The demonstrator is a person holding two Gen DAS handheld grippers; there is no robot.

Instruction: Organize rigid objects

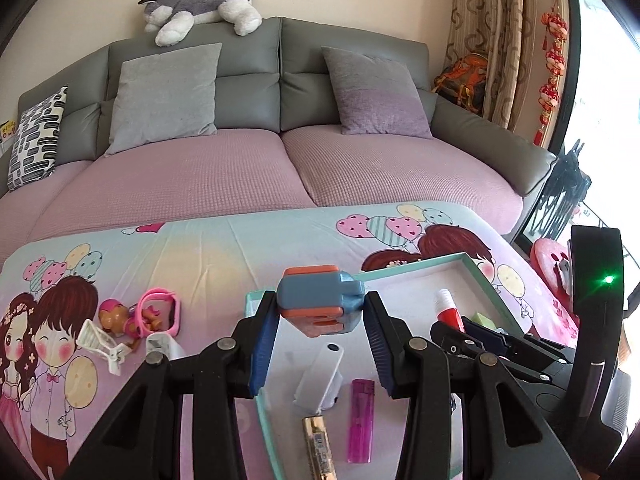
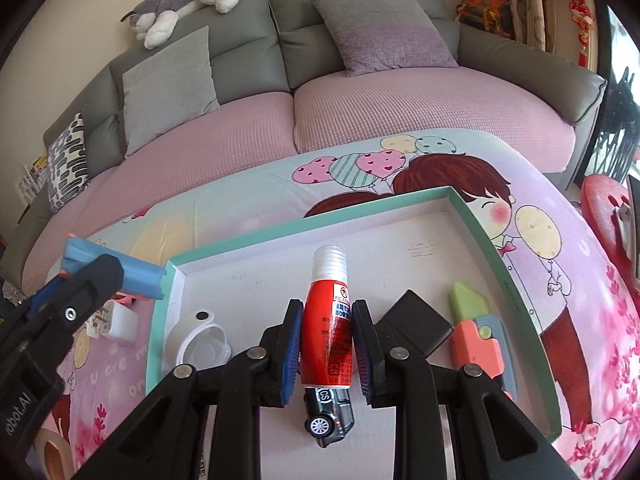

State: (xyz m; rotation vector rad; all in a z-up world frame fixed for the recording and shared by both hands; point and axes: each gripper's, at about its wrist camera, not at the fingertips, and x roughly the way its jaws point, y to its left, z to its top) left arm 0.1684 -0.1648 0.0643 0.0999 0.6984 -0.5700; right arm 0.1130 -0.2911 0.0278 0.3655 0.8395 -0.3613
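Note:
My left gripper (image 1: 322,312) is shut on a blue and orange block toy (image 1: 320,300) and holds it above the near left corner of a teal-rimmed white tray (image 1: 478,268). The toy also shows in the right wrist view (image 2: 116,270). My right gripper (image 2: 326,344) is shut on a red bottle with a clear ribbed cap (image 2: 329,320), upright over the tray (image 2: 472,216). In the tray lie a white clip-like piece (image 1: 320,376), a purple lighter (image 1: 361,420), a gold battery (image 1: 318,448), a toy car (image 2: 330,416), a black block (image 2: 416,324) and a green and orange toy (image 2: 474,328).
Left of the tray on the cartoon-print cloth lie a pink toy (image 1: 154,312), a small brown doll (image 1: 114,314), a white hair clip (image 1: 102,344) and a white charger plug (image 2: 114,322). A grey sofa (image 1: 280,80) with cushions stands behind.

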